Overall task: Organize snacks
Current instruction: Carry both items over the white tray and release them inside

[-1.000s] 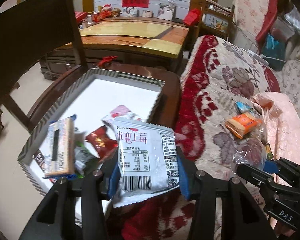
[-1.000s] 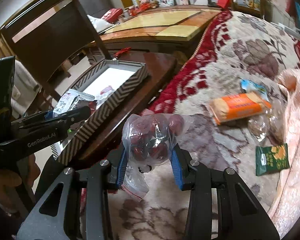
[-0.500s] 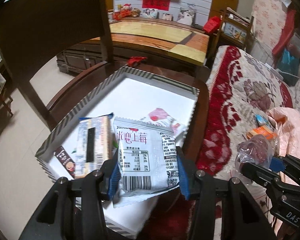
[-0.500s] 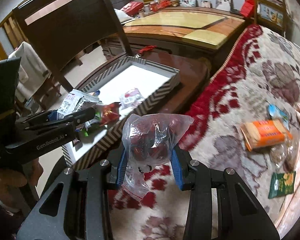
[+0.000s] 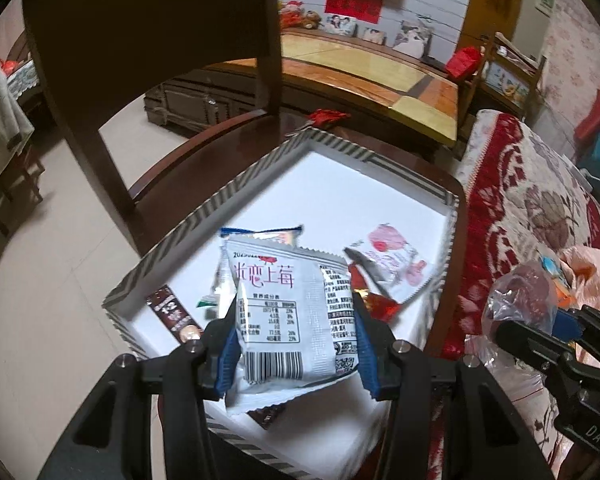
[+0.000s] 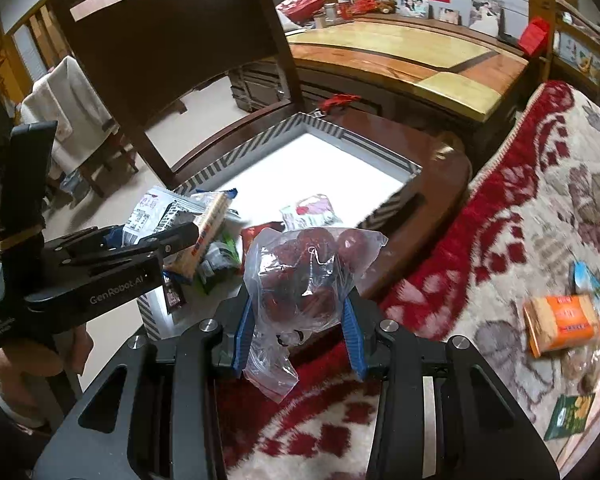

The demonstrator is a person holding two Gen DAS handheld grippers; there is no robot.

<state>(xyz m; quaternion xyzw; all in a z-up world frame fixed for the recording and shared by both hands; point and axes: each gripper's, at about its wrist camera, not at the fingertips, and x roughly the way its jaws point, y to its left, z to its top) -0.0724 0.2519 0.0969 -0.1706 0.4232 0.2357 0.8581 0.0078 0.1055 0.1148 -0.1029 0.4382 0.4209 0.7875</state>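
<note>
Left wrist: left hand-held gripper (image 5: 296, 344) clamps white packet (image 5: 284, 320); right (image 6: 298, 330) pinches seemingly dates bag (image 6: 304, 280).

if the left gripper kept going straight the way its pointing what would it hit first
Most likely the snacks already lying in the striped box. The left gripper is shut on a white snack packet and angles down over the box's near end, so that packet would probably meet the pile before the white floor, though depth is unclear.
</note>
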